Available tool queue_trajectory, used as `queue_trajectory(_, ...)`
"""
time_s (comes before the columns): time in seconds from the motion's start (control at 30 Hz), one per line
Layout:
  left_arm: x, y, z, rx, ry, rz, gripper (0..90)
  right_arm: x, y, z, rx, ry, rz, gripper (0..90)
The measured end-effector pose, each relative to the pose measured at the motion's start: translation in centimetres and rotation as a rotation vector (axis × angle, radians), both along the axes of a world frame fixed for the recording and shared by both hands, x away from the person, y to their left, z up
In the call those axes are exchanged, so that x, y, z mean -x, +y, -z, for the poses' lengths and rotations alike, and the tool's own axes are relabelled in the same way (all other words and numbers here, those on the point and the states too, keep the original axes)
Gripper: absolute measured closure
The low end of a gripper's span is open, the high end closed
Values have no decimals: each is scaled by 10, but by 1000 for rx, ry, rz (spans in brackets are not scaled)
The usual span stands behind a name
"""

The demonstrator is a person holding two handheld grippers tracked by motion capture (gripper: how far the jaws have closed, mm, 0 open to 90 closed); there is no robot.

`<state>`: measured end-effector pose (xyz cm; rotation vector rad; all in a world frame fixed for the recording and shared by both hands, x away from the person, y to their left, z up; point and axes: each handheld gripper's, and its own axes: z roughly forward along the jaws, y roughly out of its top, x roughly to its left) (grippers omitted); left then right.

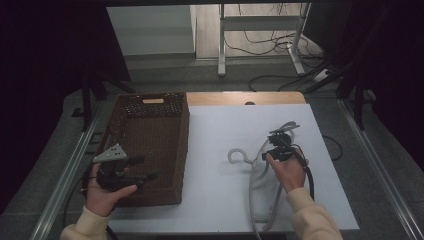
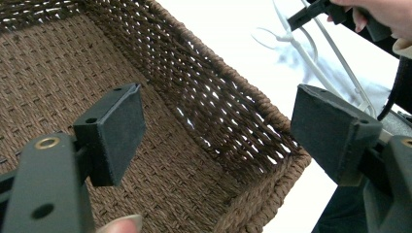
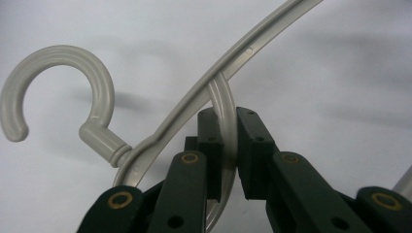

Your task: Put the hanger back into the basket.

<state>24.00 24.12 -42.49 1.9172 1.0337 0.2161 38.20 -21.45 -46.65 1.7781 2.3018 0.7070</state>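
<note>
A pale grey plastic hanger [image 1: 239, 156] lies on the white table top [image 1: 220, 125], its hook pointing left. My right gripper [image 1: 278, 144] is shut on the hanger; in the right gripper view its pads [image 3: 227, 124] pinch a thin curved bar just below the long arm [image 3: 252, 48], with the hook [image 3: 73, 73] at the left. My left gripper [image 1: 142, 169] hangs over the near part of a brown woven basket [image 1: 184, 145]. Its jaws [image 2: 218, 131] stand wide open with nothing between them, above the basket wall [image 2: 228, 121]. Beyond it are the hanger [image 2: 316, 68] and the right gripper [image 2: 311, 12].
The basket fills the left side of the table and holds nothing visible. Metal rails [image 1: 67, 170] run along both table sides. A wooden strip [image 1: 240, 97] edges the far side. Beyond it, cables [image 1: 280, 45] and a stand's legs are on the floor.
</note>
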Motion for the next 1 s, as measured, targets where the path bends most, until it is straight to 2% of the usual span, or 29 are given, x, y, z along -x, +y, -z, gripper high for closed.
queue_trajectory(0.03, 0, 0, 0, 0, -1, 0, 201, 1, -4, -5, -44, -12, -3, 812)
queue_trajectory(0.1, 0, 0, -1, 1, -2, 0, 201, 2, -7, -12, -87, -19, 2, 812)
queue_trajectory(0.13, 0, 0, -1, 1, -2, 0, 201, 2, -7, -12, -87, -19, 2, 812)
queue_trajectory(0.23, 0, -2, -1, 2, -4, 4, 201, 5, -13, -29, -159, -59, -6, 813)
queue_trajectory(0.27, 0, -2, -1, 2, -4, 4, 201, 5, -13, -29, -159, -59, -6, 813)
queue_trajectory(0.3, 0, -2, -1, 0, -4, 5, 201, 7, -16, -37, -206, -77, -12, 813)
queue_trajectory(0.37, 0, -4, -2, -1, -6, 9, 201, 10, -18, -45, -260, -92, -15, 813)
queue_trajectory(0.4, 0, -5, -2, 0, -6, 11, 201, 10, -18, -45, -260, -92, -15, 813)
queue_trajectory(0.5, 0, -8, -3, -2, -10, 20, 201, 14, -18, -56, -311, -125, -26, 813)
queue_trajectory(0.6, 1, -9, -3, -2, -10, 24, 201, 16, -18, -60, -337, -141, -36, 813)
queue_trajectory(0.87, 1, -17, -5, -1, -14, 41, 203, 18, -20, -64, -387, -161, -37, 814)
queue_trajectory(1.0, 2, -24, -7, -3, -33, 53, 204, 18, -23, -65, -439, -181, -25, 815)
